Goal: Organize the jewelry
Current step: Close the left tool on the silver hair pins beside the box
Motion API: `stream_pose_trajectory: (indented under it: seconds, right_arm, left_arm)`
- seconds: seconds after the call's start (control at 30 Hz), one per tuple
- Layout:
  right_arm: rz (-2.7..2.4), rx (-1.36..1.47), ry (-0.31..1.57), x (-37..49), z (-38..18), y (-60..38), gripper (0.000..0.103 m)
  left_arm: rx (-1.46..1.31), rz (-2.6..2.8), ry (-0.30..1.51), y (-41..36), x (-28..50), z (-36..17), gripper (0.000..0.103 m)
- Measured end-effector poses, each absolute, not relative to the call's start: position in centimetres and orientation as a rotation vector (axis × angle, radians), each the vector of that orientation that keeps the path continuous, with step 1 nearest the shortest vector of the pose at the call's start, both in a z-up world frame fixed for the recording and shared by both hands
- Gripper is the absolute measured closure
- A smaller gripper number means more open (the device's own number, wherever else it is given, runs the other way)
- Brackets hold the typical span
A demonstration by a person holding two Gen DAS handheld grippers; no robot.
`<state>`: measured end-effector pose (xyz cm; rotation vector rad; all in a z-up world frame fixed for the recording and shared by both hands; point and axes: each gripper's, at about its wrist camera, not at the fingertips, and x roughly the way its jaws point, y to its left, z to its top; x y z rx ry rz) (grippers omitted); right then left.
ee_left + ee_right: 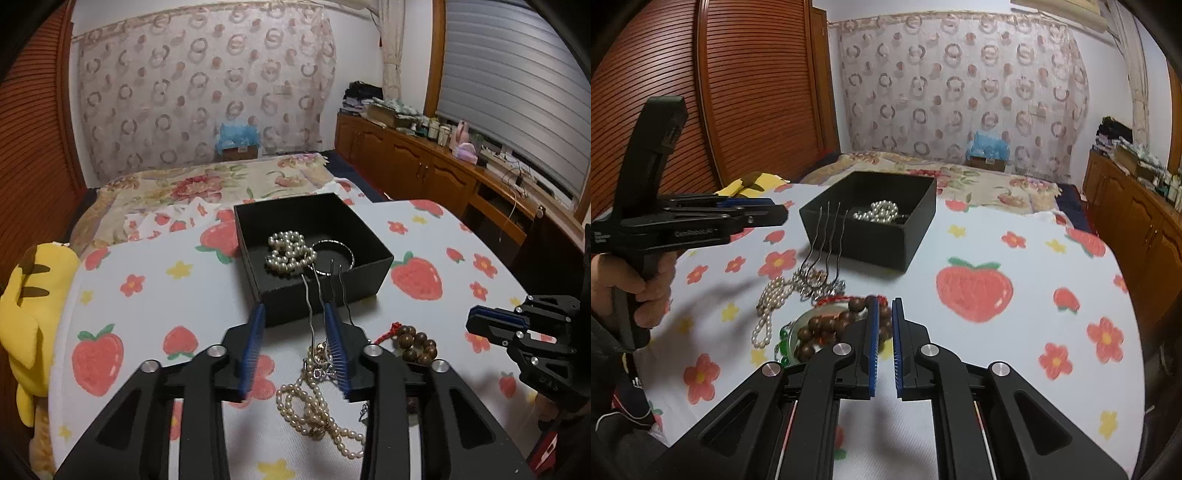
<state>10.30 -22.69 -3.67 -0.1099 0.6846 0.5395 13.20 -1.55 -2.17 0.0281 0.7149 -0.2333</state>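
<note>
A black open box (pixel 325 291) (pixel 871 240) stands on the strawberry-print cloth. It holds a pearl strand (pixel 288 251) (pixel 881 210) and a silver bangle (pixel 334 254). In front of the box lies a metal hair comb (pixel 309 299) (pixel 823 236), its several wavy prongs leaning towards the box wall. A pearl necklace (pixel 314 410) (pixel 768 306) and a wooden bead bracelet (pixel 417 343) (pixel 831 326) lie beside it. My left gripper (pixel 293 314) (pixel 764 214) hovers open above the comb, gripping nothing. My right gripper (pixel 885 304) (pixel 491 325) is shut and empty, just right of the bracelet.
A green-edged ring-shaped piece (pixel 788 338) lies under the wooden bracelet. A yellow plush toy (pixel 29 314) sits at the table's left edge. A bed with a floral cover (pixel 207 184) lies beyond the table. Wooden cabinets (pixel 424 166) run along the right. A person's hand (pixel 631 288) holds the left gripper.
</note>
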Motion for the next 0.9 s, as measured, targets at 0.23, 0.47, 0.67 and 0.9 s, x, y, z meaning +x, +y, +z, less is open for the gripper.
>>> stream_pose_trajectory:
  seconds: [0.23,0.47,0.67,0.9]
  right_arm:
    - [0.543,-0.089,0.703,10.0,-4.4,-22.9,0.077]
    - [0.544,-0.084,0.703,9.8,-4.4,-23.3,0.075]
    - [0.54,-0.075,0.709,9.8,-4.7,-23.7,0.075]
    - [0.542,-0.077,0.71,9.8,-4.9,-23.8,0.075]
  left_arm:
    - [0.023,-0.261,0.751,-2.8,14.5,-3.6,0.055]
    - [0.006,-0.274,0.795,-3.6,16.2,-4.6,0.048]
    - [0.007,-0.288,0.815,-4.1,16.9,-5.3,0.047]
    - [-0.007,-0.293,0.829,-4.0,17.3,-5.8,0.047]
